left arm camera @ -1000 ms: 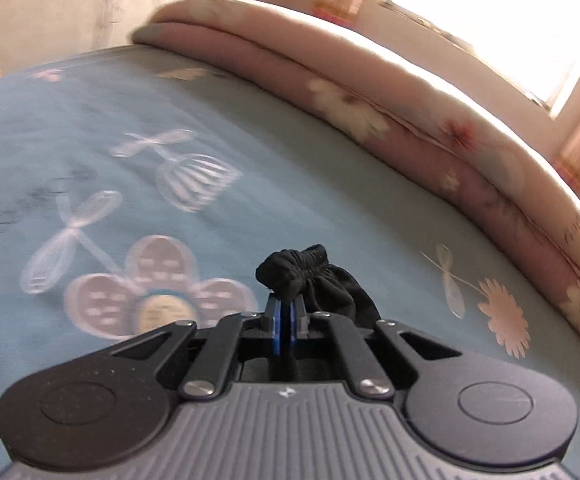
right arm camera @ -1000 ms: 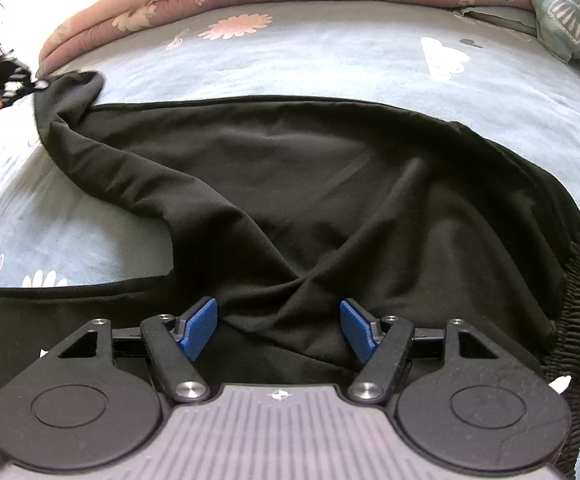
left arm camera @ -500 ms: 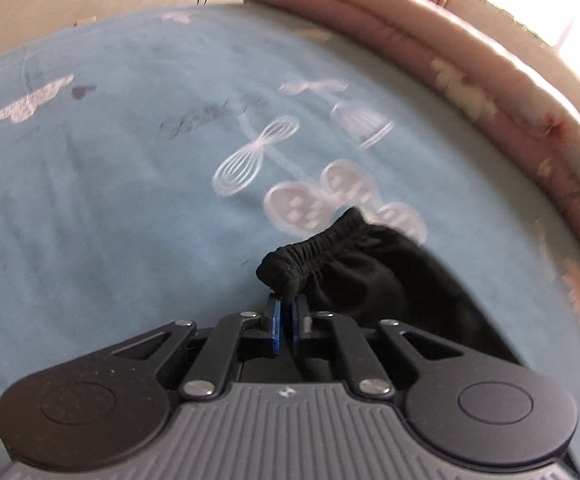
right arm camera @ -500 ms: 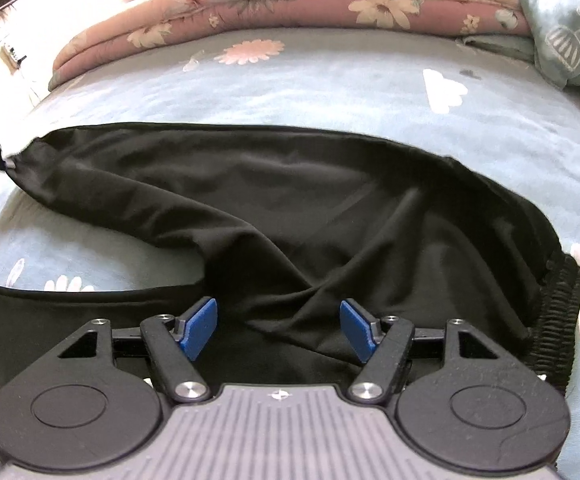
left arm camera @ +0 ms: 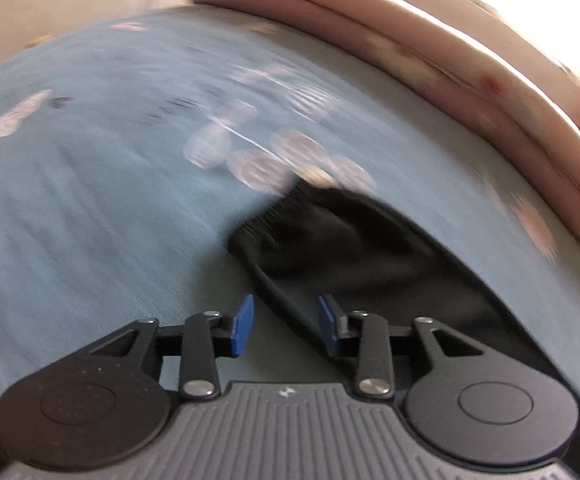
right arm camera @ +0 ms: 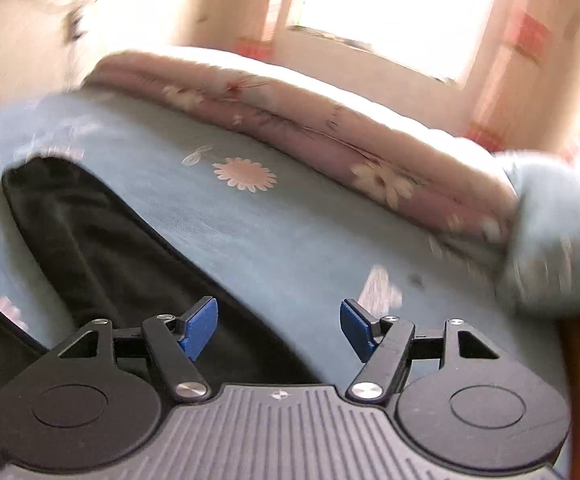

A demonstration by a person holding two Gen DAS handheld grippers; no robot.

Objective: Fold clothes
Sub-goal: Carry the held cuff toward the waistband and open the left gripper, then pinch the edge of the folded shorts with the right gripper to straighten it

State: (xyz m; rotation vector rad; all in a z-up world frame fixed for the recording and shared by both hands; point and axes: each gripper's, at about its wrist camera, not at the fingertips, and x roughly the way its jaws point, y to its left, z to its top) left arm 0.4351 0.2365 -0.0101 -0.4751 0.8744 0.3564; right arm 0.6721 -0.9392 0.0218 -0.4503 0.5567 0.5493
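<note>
The black trousers (left arm camera: pixel 374 256) lie spread on the blue bedsheet (left arm camera: pixel 89 220), one leg stretched out with its ribbed cuff (left arm camera: pixel 265 220) resting on a pale flower print. The left gripper (left arm camera: pixel 285 324) sits just behind that cuff; its jaws have just been opening and now stand apart, with a fold of the trouser edge running between the blue pads (left arm camera: pixel 243 324) but not pinched. The right gripper (right arm camera: pixel 277 328) hangs over the same garment (right arm camera: pixel 89 240), jaws spread wide, nothing pressed between them; black cloth lies under its left pad, bare sheet under the rest. A rolled pink floral quilt (right arm camera: pixel 310 120) borders the far side of the bed below a bright window (right arm camera: pixel 390 8). A blue pillow (right arm camera: pixel 554 232) sits at the quilt's right end. Both views are motion-blurred
</note>
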